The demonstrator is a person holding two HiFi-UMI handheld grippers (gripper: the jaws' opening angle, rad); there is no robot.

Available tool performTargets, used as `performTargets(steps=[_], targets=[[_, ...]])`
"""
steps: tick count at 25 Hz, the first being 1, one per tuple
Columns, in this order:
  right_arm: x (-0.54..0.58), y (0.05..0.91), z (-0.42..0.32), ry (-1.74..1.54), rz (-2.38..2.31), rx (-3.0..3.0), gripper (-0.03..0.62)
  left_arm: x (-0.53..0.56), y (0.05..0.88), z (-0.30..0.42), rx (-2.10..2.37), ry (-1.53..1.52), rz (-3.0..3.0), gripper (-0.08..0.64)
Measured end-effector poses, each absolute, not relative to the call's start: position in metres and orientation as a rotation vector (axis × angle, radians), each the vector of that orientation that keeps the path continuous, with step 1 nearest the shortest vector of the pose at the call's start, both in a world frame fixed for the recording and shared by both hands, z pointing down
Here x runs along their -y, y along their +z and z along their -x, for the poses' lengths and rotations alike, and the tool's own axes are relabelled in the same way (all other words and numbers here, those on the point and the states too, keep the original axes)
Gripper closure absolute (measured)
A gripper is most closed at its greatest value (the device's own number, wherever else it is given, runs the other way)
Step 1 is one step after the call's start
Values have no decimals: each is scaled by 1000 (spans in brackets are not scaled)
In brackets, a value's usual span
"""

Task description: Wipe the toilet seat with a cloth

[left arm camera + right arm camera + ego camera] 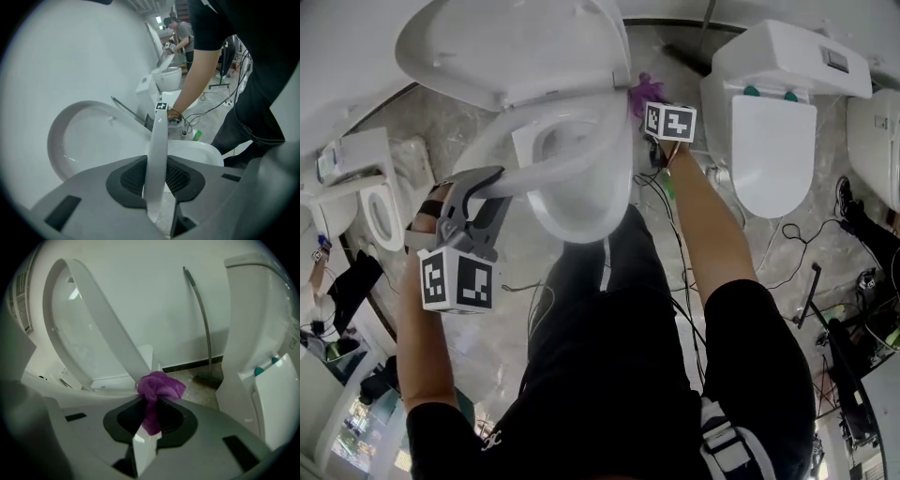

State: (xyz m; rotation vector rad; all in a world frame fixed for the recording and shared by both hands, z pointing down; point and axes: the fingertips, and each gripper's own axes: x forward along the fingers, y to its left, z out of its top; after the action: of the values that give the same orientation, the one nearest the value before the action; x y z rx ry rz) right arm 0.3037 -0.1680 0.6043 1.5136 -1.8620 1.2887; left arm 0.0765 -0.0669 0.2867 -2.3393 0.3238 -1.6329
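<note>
The toilet's lid [506, 47] stands up, and its white seat ring [567, 161] is tilted partway above the bowl [581, 202]. My left gripper [492, 183] is shut on the ring's front left part. In the left gripper view the seat [157, 150] runs edge-on between the pads of that gripper [157, 180]. My right gripper [645, 105] is at the toilet's right side near the hinge, shut on a purple cloth [639, 94]. In the right gripper view the bunched cloth [159, 386] sticks out of that gripper [152, 416], close to the raised seat [108, 329].
A second toilet [773, 141] with its lid down stands to the right, and another [380, 202] to the left. Cables [787, 244] lie across the floor. A long-handled brush [201, 324] leans on the wall. A green bottle [198, 136] stands on the floor by the bowl.
</note>
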Motion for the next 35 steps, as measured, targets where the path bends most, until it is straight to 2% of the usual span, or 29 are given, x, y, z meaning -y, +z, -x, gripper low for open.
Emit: performTargets(steps=[5, 12, 21, 35], targets=[[182, 635, -282, 1394, -1466, 1904, 526, 71, 296, -69, -364, -1659, 2331, 471], [170, 616, -265, 1534, -1372, 2028, 526, 67, 302, -69, -346, -1691, 2291, 477], [137, 538, -252, 1472, -1245, 2198, 526, 62, 300, -66, -374, -1684, 2283, 477], [83, 383, -223, 1323, -1322, 2378, 526, 56, 291, -58, -335, -1585, 2305, 477]])
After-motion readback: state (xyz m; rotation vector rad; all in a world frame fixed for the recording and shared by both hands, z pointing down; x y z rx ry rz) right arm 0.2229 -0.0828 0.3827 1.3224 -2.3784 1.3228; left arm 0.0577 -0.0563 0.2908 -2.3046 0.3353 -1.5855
